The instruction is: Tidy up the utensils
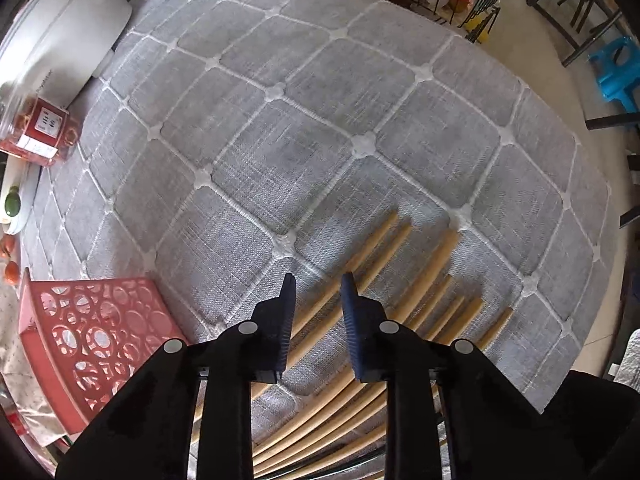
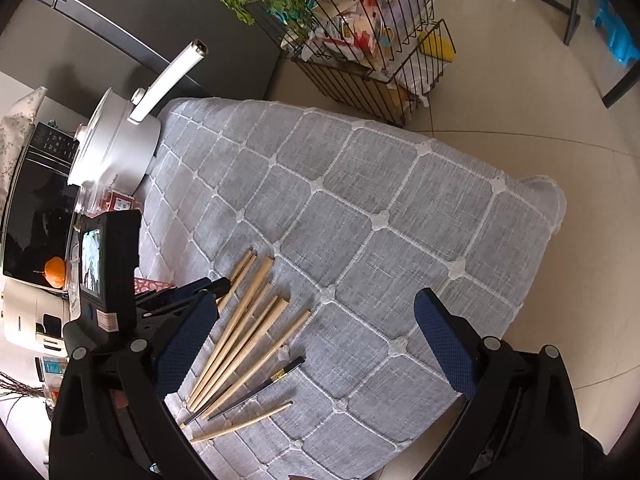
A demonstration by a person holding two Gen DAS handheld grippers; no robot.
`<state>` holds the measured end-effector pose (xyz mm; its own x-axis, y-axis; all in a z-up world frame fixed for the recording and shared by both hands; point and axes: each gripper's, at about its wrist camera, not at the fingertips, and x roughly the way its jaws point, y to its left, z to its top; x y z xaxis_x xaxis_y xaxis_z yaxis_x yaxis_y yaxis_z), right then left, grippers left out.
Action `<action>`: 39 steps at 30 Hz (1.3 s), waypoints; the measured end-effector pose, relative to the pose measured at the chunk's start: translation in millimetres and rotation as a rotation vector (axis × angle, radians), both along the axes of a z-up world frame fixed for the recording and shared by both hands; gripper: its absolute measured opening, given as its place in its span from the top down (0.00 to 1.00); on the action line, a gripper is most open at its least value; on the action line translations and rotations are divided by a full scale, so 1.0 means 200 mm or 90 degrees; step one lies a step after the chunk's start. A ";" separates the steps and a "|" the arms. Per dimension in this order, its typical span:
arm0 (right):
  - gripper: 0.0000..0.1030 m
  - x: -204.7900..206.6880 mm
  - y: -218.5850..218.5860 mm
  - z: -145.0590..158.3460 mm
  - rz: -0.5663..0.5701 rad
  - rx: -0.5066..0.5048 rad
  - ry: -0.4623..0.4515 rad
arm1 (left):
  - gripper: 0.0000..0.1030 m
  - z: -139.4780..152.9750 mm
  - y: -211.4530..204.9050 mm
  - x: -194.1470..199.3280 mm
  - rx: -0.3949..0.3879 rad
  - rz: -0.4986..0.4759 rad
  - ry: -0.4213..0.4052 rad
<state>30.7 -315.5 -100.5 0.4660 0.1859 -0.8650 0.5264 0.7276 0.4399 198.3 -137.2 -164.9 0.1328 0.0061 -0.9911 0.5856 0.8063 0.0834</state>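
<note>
Several bamboo chopsticks (image 1: pixel 400 280) lie side by side on the grey quilted tablecloth (image 1: pixel 320 128). My left gripper (image 1: pixel 318 286) hovers just above their left side with a narrow gap between its blue pads, holding nothing. In the right wrist view the chopsticks (image 2: pixel 244 336) fan out on the cloth, with a black chopstick (image 2: pixel 256 390) among them. My right gripper (image 2: pixel 316 320) is wide open above the chopsticks. The left gripper (image 2: pixel 208 286) shows at the left, over the chopstick ends. A red perforated basket (image 1: pixel 92 332) stands left of the chopsticks.
A white pot with a long handle (image 2: pixel 120 140) stands at the far corner of the table. A red jar (image 1: pixel 40 132) sits beside it. A wire rack (image 2: pixel 384 40) with packages stands on the floor beyond the table. The table's right edge (image 2: pixel 552 208) drops to tile floor.
</note>
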 end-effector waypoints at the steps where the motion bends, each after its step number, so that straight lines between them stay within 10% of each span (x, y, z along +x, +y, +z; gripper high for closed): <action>1: 0.07 0.00 0.00 0.00 0.000 -0.001 0.001 | 0.81 -0.02 0.00 0.00 0.013 -0.004 0.003; 17: 0.07 0.01 0.05 0.07 0.003 -0.182 -0.019 | 0.89 -0.05 0.09 -0.14 -0.041 0.011 -0.080; 26: 0.07 -0.03 0.15 0.21 0.030 -0.271 -0.096 | 0.91 0.34 0.34 -0.36 -0.164 0.066 -0.218; 34: 0.07 -0.05 0.28 0.23 0.059 -0.268 -0.143 | 0.93 0.67 0.63 -0.77 -0.251 0.110 -0.329; 39: 0.07 0.00 0.32 0.14 0.090 -0.155 -0.126 | 0.95 0.80 0.89 -1.00 -0.338 0.158 -0.377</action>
<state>31.3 -252.0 -71.9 0.6133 0.0591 -0.7876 0.3351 0.8835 0.3272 -2.0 41.1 -5.1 0.6894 -0.3441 -0.6374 0.3642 0.9253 -0.1056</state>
